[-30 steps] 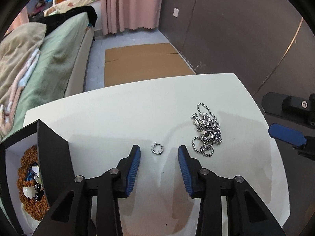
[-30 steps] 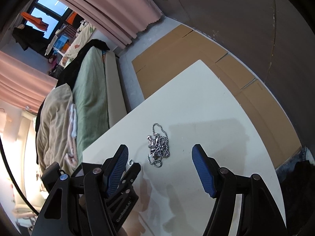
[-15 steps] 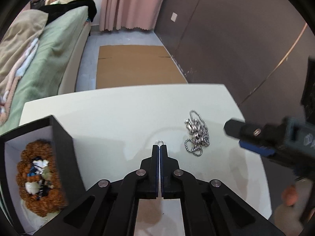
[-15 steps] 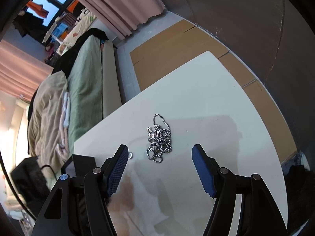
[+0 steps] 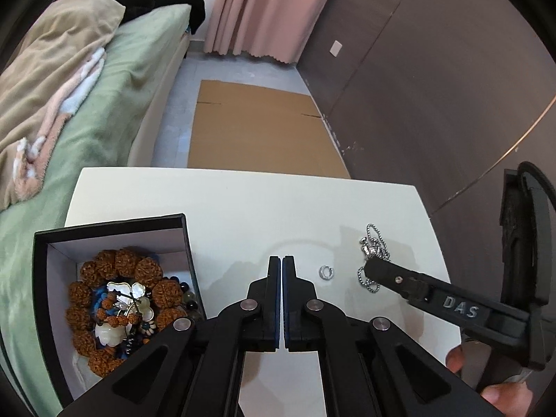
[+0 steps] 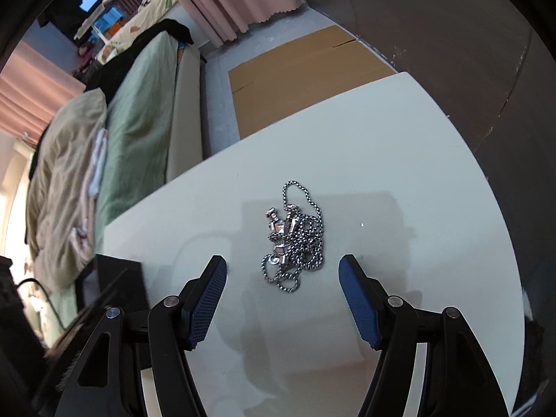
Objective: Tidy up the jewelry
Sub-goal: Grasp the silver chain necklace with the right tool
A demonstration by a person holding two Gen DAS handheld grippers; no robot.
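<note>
A small silver ring [image 5: 326,272] lies on the white table [image 5: 243,215], just right of my left gripper [image 5: 281,260], which is shut and holds nothing I can see. A heaped silver chain necklace [image 6: 295,239] lies between the open fingers of my right gripper [image 6: 283,271]; it also shows in the left wrist view [image 5: 373,253], partly behind the right gripper's finger. An open black jewelry box [image 5: 114,288] at the left holds a brown bead bracelet [image 5: 139,267] and other pieces.
A bed with green and beige bedding [image 5: 87,104] runs along the table's left side. Flat cardboard [image 5: 260,132] lies on the floor beyond the far edge. A dark wall [image 5: 434,87] stands to the right. The box corner [image 6: 114,278] shows at left.
My left gripper closed near the ring, then lifted and swung left toward the box; the ring stays on the table. My right gripper moved in over the necklace, still open.
</note>
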